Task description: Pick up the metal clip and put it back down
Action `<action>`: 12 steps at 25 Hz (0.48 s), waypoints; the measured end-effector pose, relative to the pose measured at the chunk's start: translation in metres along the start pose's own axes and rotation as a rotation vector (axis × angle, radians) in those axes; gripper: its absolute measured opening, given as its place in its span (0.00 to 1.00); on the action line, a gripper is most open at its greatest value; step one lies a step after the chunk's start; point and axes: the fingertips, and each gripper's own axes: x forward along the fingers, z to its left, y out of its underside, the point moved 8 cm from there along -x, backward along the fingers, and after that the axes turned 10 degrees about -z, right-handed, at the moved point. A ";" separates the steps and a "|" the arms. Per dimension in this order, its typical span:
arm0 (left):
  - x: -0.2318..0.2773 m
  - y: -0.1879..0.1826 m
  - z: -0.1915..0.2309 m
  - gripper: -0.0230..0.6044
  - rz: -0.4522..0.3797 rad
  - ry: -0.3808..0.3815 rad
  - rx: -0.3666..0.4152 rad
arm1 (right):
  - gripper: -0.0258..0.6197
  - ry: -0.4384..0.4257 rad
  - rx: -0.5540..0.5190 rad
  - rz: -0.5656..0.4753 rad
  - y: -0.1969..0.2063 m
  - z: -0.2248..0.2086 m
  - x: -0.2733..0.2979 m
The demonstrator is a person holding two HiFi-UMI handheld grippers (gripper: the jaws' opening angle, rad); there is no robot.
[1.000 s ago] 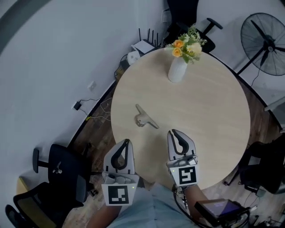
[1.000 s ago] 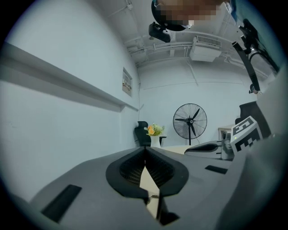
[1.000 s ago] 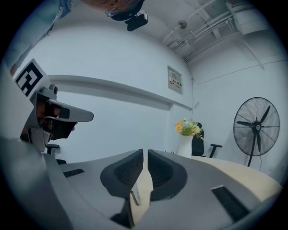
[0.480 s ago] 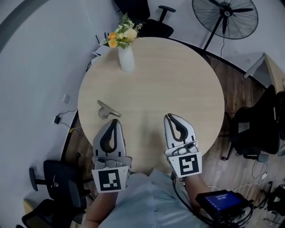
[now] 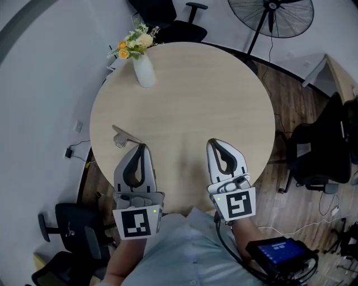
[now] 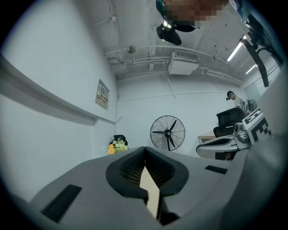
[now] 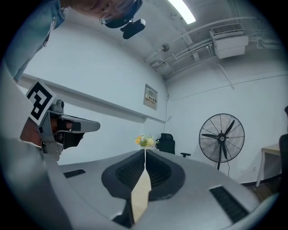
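The metal clip (image 5: 123,137) lies on the round wooden table (image 5: 212,89) near its left edge. My left gripper (image 5: 142,147) is just to the right of the clip and a little nearer me, with its jaws shut and empty. My right gripper (image 5: 215,143) hangs over the table's near part, well to the right of the clip, also shut with nothing in it. In the left gripper view the left gripper (image 6: 145,148) has its tips touching. In the right gripper view the right gripper (image 7: 145,151) has its tips touching too, and neither of those views shows the clip.
A white vase of yellow and orange flowers (image 5: 141,58) stands at the table's far left. A standing fan (image 5: 270,17) and a black chair (image 5: 168,14) are beyond the table. More black chairs sit at the right (image 5: 321,153) and lower left (image 5: 72,234).
The head view has swung, so the table and vase have slid left and down in the picture. The clip now lies close to the left gripper's tips. Both grippers stay shut.
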 end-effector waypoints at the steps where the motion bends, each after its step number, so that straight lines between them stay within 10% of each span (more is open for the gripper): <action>1: 0.000 0.000 -0.002 0.07 0.002 0.001 0.001 | 0.12 0.001 0.004 -0.001 0.001 -0.001 -0.001; 12: 0.000 0.004 -0.008 0.07 0.028 -0.002 0.001 | 0.12 -0.006 0.020 0.003 0.006 -0.006 -0.001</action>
